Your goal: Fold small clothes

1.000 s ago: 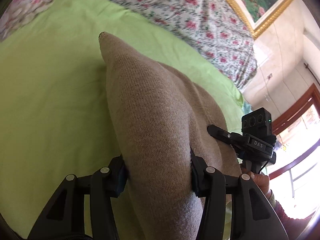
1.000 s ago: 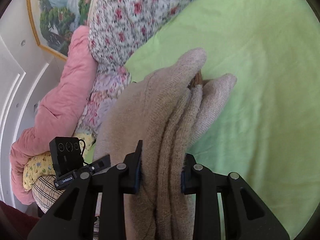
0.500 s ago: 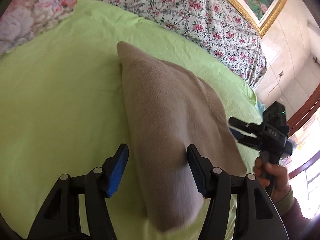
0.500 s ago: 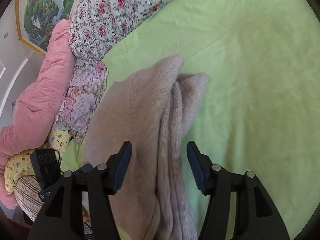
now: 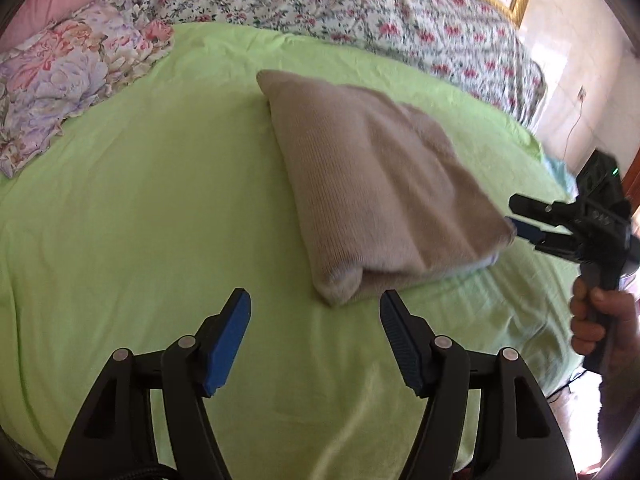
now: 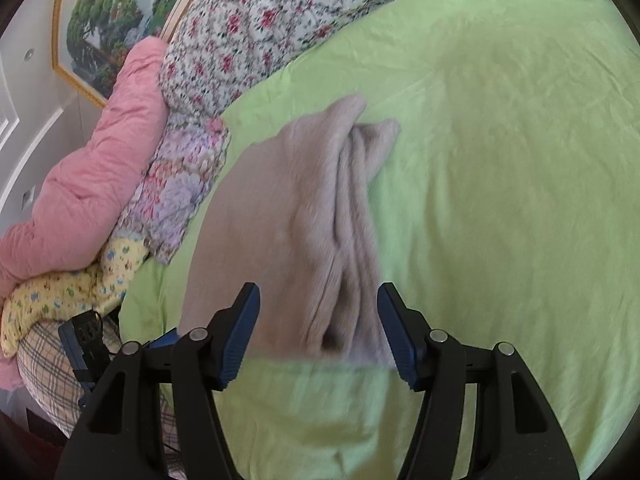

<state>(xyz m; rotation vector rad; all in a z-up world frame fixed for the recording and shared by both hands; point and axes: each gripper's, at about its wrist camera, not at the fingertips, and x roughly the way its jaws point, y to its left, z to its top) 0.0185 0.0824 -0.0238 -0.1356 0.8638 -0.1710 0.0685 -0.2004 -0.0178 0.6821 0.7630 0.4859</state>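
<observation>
While one folded beige sweater [image 5: 384, 184] lies on the green sheet [image 5: 140, 200], the two grippers, left gripper [image 5: 316, 316] and right gripper [image 6: 318, 312], have just opened their jaws and grip nothing.

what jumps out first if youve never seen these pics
A folded beige knit garment lies in the middle of a bright lime-green bedsheet. In the foreground the left claw stands open just short of it, nothing between its blue pads. Floral bedding is heaped behind.
</observation>
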